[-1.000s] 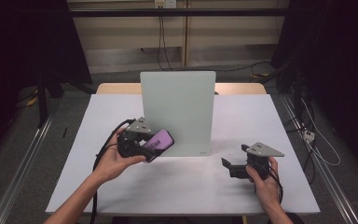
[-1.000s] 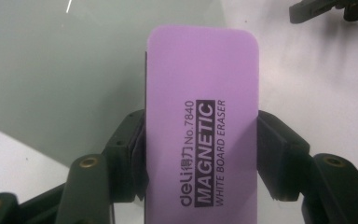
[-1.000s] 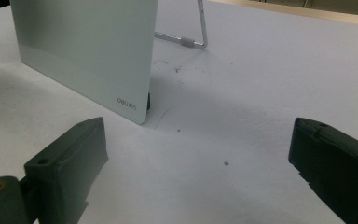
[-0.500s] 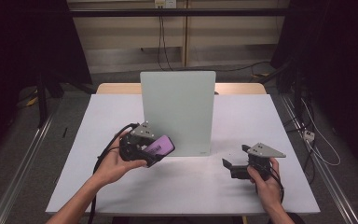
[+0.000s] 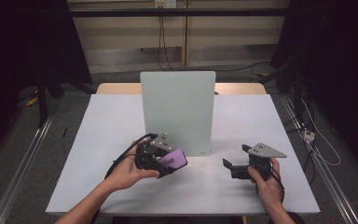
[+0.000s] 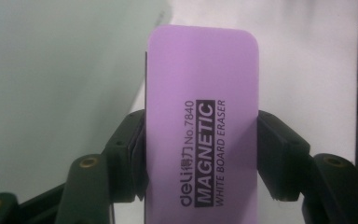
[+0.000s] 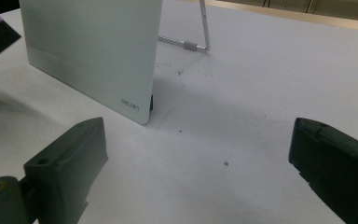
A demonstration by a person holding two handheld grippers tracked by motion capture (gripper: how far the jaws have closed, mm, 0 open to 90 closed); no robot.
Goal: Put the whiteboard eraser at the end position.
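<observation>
A purple magnetic whiteboard eraser (image 6: 201, 126) sits clamped between the two black jaws of my left gripper (image 6: 200, 158), which is shut on its long sides. In the high view that gripper (image 5: 168, 163) holds the eraser (image 5: 175, 160) just above the table, in front of the lower left part of a pale green glass whiteboard (image 5: 178, 109) that stands upright on a wire foot. My right gripper (image 5: 235, 161) rests low at the right of the board, its jaws wide apart (image 7: 200, 172) with bare table between them.
The white table (image 5: 102, 135) reaches well past both hands. The board's wire stand (image 7: 200, 35) sticks out behind it. Floor rails and cables run along both sides of the table.
My left hand has carried the eraser down and toward the front of the table, a little to the right. The right gripper has stayed where it was.
</observation>
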